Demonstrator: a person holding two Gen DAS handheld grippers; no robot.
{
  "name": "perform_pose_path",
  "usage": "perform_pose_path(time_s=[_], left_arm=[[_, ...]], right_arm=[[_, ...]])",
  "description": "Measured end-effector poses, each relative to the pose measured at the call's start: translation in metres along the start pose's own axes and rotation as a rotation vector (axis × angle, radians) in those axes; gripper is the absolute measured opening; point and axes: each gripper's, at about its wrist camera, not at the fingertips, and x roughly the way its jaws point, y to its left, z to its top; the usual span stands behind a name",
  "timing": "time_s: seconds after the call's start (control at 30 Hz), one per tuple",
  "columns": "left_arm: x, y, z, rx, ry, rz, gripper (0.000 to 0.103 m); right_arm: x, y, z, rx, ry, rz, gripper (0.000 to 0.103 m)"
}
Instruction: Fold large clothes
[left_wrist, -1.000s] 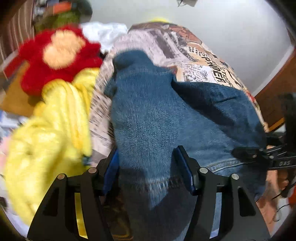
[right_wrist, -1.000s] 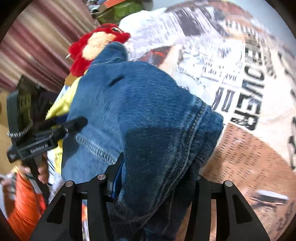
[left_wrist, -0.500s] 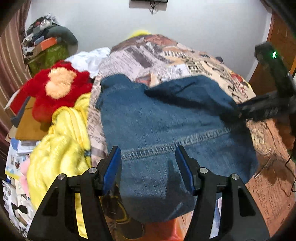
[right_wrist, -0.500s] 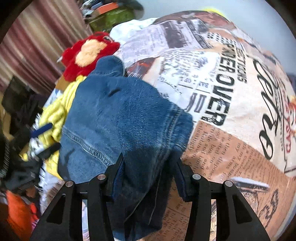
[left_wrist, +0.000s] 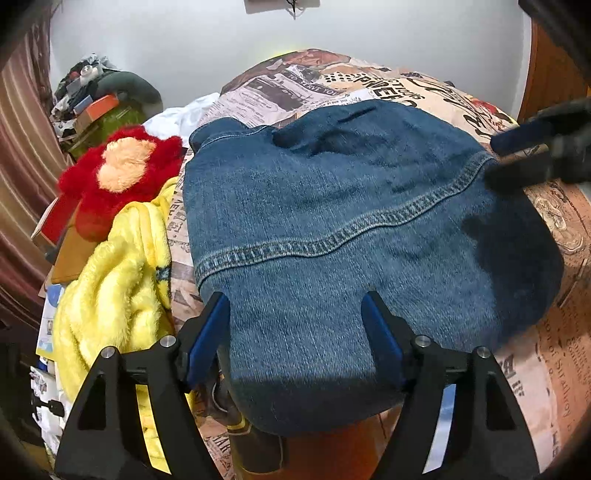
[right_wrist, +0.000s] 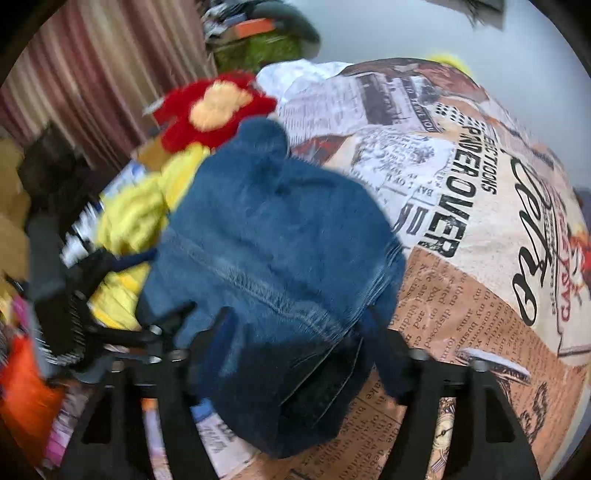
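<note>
A blue denim jacket (left_wrist: 332, 236), coarse-woven and matt with raised double stitching, is seen on a bed sheet (left_wrist: 546, 354) of smooth newspaper-printed cloth, flanked by a fluffy yellow fleece blanket (left_wrist: 110, 295) and a shaggy red plush toy (left_wrist: 122, 173).

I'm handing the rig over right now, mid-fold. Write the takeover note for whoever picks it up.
Left gripper: open, jaws just widened, over the near edge of the denim garment without pinching it.
Right gripper: open too, just released; blurred view.
Garment lies folded on the newspaper-print bedspread, beside the yellow blanket and red plush toy.
Done: one fold laid down.
Left: probably another fold and smoothing.
</note>
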Motion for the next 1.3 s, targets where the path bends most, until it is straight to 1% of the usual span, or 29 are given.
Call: perform_pose_path(time_s=[0.07,0.13,0.2,0.23,0.3,0.4,0.5,0.57,0.6,0.67,0.7,0.77,0.83,0.87,0.93,1.07,1.17,1.3], left_arm=[[-0.001,0.006,-0.003,-0.029,0.007,-0.019,0.074],[-0.002,0.014,-0.007,-0.066,0.025,-0.043,0.077],[-0.003,0.02,-0.012,-0.103,0.045,-0.067,0.077],[-0.004,0.023,-0.014,-0.118,0.051,-0.077,0.077],[-0.008,0.028,-0.019,-0.153,0.066,-0.094,0.077],[-0.018,0.035,-0.022,-0.216,0.077,-0.11,0.077],[-0.037,0.035,-0.021,-0.231,0.052,-0.078,0.077],[-0.059,0.035,-0.014,-0.238,0.004,-0.06,0.077],[-0.068,0.036,-0.012,-0.239,-0.015,-0.056,0.077],[-0.099,0.034,-0.002,-0.238,-0.09,-0.042,0.077],[-0.11,0.033,0.001,-0.236,-0.119,-0.038,0.077],[-0.148,0.027,0.011,-0.228,-0.218,-0.031,0.077],[-0.179,0.023,0.017,-0.222,-0.301,-0.034,0.077],[-0.199,0.019,0.019,-0.22,-0.352,-0.034,0.077],[-0.229,0.014,0.022,-0.218,-0.43,-0.044,0.077],[-0.287,-0.002,0.017,-0.198,-0.578,-0.047,0.077],[-0.32,-0.012,0.009,-0.183,-0.656,-0.039,0.077],[-0.35,-0.022,-0.007,-0.184,-0.734,-0.015,0.077]], right_arm=[[0.02,0.008,-0.012,-0.064,0.044,-0.08,0.073],[0.031,0.003,-0.025,-0.07,0.071,-0.092,0.075],[0.031,-0.01,-0.033,-0.014,0.07,-0.049,0.078],[0.028,-0.021,-0.037,0.043,0.075,-0.014,0.078],[0.021,-0.033,-0.041,0.103,0.084,0.009,0.078],[-0.002,-0.042,-0.05,0.152,0.054,0.0,0.078],[-0.031,-0.04,-0.056,0.169,-0.016,-0.056,0.078],[-0.053,-0.036,-0.057,0.164,-0.084,-0.064,0.078],[-0.071,-0.031,-0.06,0.16,-0.136,-0.065,0.078],[-0.1,-0.02,-0.06,0.153,-0.227,-0.075,0.078],[-0.11,-0.018,-0.059,0.151,-0.258,-0.076,0.078],[-0.144,-0.005,-0.059,0.139,-0.359,-0.073,0.078],[-0.172,0.007,-0.061,0.132,-0.443,-0.061,0.078],[-0.189,0.015,-0.064,0.131,-0.491,-0.051,0.078],[-0.218,0.028,-0.069,0.127,-0.569,-0.024,0.078],[-0.262,0.053,-0.085,0.116,-0.693,0.006,0.078],[-0.288,0.074,-0.101,0.099,-0.769,0.002,0.078],[-0.309,0.095,-0.126,0.08,-0.836,-0.025,0.078]])
